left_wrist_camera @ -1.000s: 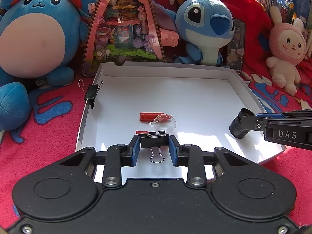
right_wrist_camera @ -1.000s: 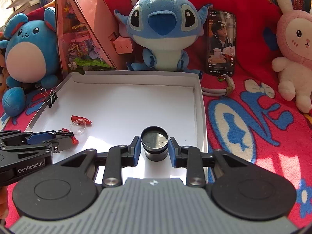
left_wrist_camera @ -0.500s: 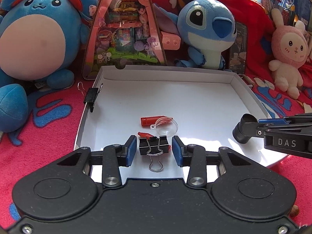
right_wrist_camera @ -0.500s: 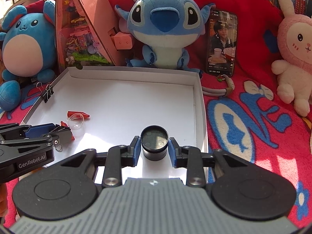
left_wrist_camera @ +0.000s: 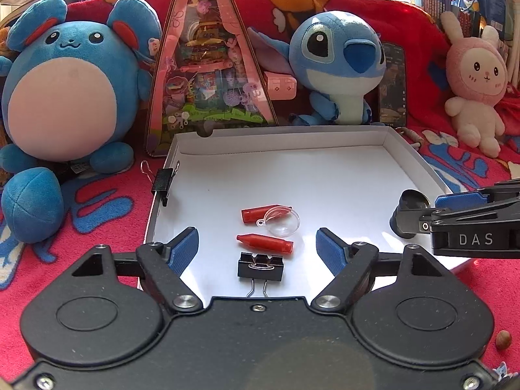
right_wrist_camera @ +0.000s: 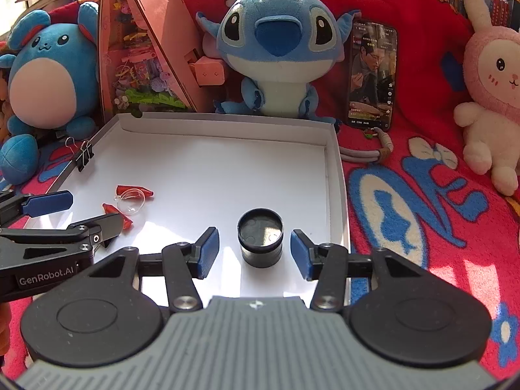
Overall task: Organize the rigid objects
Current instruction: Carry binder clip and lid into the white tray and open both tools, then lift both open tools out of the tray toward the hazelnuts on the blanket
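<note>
A black binder clip (left_wrist_camera: 260, 268) lies on the floor of the white tray (left_wrist_camera: 341, 182), between the blue pads of my left gripper (left_wrist_camera: 257, 249). Its jaws are opening and stand well apart from the clip. Just beyond it lie two red plastic pieces (left_wrist_camera: 265, 243) and a clear half-sphere (left_wrist_camera: 282, 224). In the right wrist view a black cylindrical lens (right_wrist_camera: 260, 241) stands upright near the tray's right wall. My right gripper (right_wrist_camera: 254, 253) has its jaws opening on either side of the lens, clear of it.
Another binder clip (left_wrist_camera: 163, 180) is clamped on the tray's left wall. Plush toys (right_wrist_camera: 276, 52), a pink triangular box (left_wrist_camera: 208, 65) and a phone (right_wrist_camera: 372, 74) stand behind the tray on a red blanket. A small brown nut (left_wrist_camera: 503, 338) lies at the right.
Both grippers have let go: the left released the binder clip onto the tray floor, the right released the lens. Both pairs of jaws spread wide.
</note>
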`<state>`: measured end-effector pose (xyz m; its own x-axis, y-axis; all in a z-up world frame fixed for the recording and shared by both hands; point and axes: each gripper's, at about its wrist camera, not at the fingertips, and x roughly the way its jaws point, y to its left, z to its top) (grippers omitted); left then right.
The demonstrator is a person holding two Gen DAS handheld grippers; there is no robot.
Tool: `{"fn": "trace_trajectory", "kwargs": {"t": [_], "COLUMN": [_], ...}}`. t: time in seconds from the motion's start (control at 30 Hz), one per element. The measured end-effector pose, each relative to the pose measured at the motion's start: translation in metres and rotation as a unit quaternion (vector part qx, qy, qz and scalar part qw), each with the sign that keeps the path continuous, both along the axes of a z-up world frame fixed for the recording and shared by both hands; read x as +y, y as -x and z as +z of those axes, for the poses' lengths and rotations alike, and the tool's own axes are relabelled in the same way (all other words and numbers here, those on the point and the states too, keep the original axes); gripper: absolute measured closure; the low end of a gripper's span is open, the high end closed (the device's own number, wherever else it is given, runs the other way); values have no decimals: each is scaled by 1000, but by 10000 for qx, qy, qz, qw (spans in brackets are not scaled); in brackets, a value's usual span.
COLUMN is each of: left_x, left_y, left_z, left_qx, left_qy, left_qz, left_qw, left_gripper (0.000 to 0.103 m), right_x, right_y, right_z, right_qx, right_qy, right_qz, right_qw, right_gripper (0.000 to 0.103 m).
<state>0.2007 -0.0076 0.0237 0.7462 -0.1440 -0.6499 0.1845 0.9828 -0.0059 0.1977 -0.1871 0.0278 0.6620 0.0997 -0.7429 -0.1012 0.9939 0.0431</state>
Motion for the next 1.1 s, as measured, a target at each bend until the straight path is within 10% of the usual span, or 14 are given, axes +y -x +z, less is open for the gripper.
{"fn": "trace_trajectory", "kwargs": {"t": [1.1], "left_x": [7], "left_y": [103], "left_z": [13], "left_qx": [-48], "left_qy": [461], "left_qz": [-708], "left_qw": [9964], "left_gripper": [14], "right_x": [-20], "right_y": [124], "right_z": [28], "right_qx": [-1168], "right_qy": [-115], "right_qz": [482], "right_qw": [9919], "right_gripper": [2]}}
